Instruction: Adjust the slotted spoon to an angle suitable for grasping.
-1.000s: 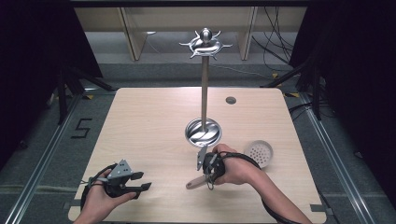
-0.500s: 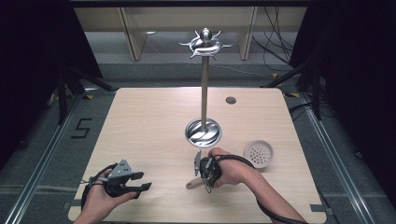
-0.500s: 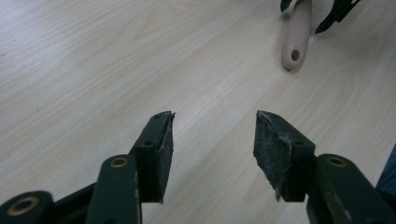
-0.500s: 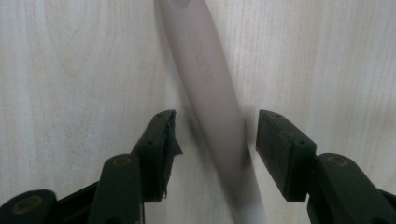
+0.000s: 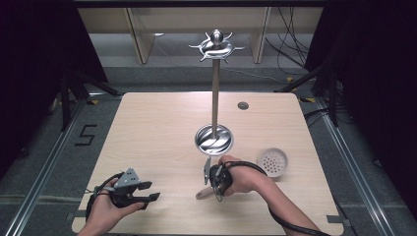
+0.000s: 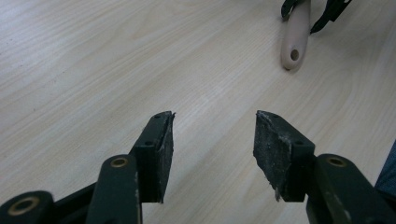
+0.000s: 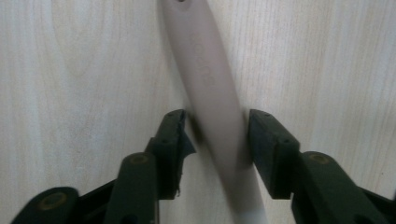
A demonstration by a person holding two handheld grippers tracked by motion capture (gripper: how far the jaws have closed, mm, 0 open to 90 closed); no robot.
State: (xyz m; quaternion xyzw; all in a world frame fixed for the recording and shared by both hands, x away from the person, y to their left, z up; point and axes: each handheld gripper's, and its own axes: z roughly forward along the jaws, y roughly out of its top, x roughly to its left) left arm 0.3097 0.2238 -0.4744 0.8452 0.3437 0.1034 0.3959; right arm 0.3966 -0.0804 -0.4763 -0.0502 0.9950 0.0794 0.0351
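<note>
Straddling the handle [image 7: 212,93] on the table [image 5: 147,128], right gripper [image 7: 215,135] isn't quite clamping; left gripper [image 6: 212,140] is idling wide open; strainer [image 5: 272,161] is sitting empty.

High overview — two close table [image 5: 162,128] views

Your right gripper [image 5: 215,181] hides the utensil's middle — pale handle [image 7: 210,88] blurred, cut off top and bottom; jaw contact with it — cannot tell.
</note>
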